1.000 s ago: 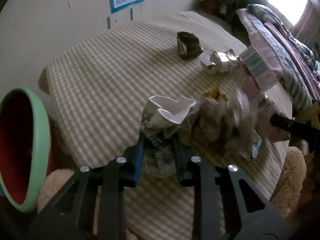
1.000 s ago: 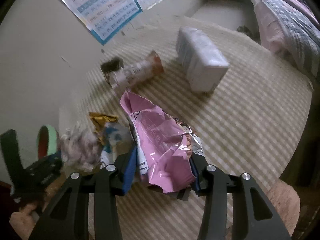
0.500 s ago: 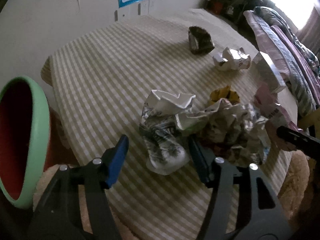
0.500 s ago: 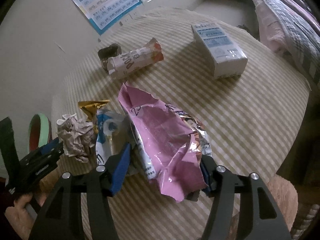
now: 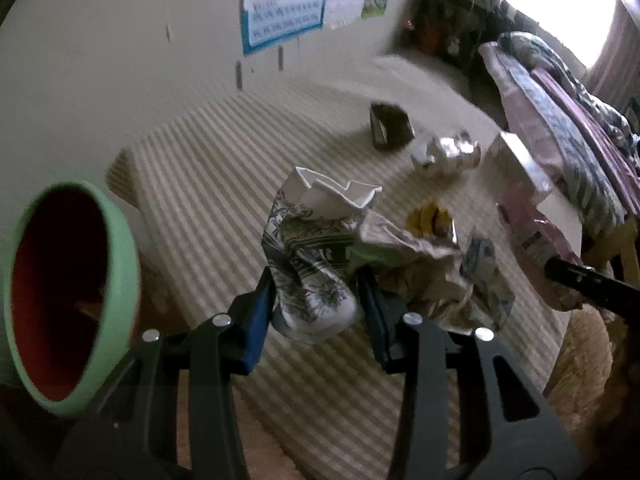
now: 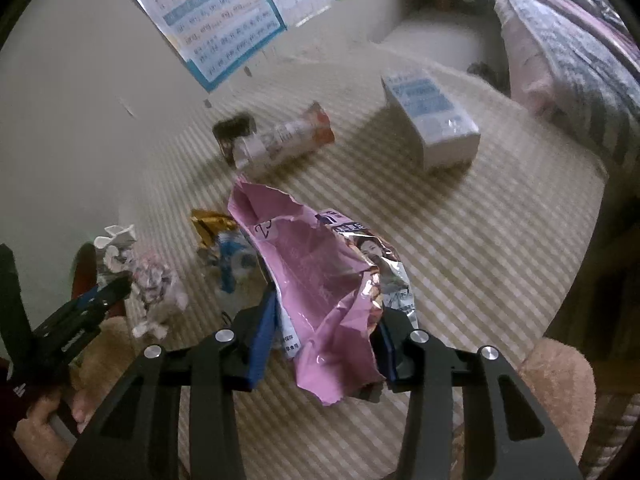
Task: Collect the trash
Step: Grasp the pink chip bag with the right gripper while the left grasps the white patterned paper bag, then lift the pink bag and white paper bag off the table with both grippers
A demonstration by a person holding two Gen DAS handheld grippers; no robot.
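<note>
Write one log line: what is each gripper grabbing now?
left gripper: closing on crumpled paper cup | right gripper: closing on pink wrapper | bin: waiting

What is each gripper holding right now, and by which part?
Left gripper: crumpled paper cup, by its lower end. Right gripper: pink snack bag, across its lower part.

No legible text anywhere

One bin [image 5: 72, 292], one box [image 6: 432, 120], two posters [image 6: 224, 12].
</note>
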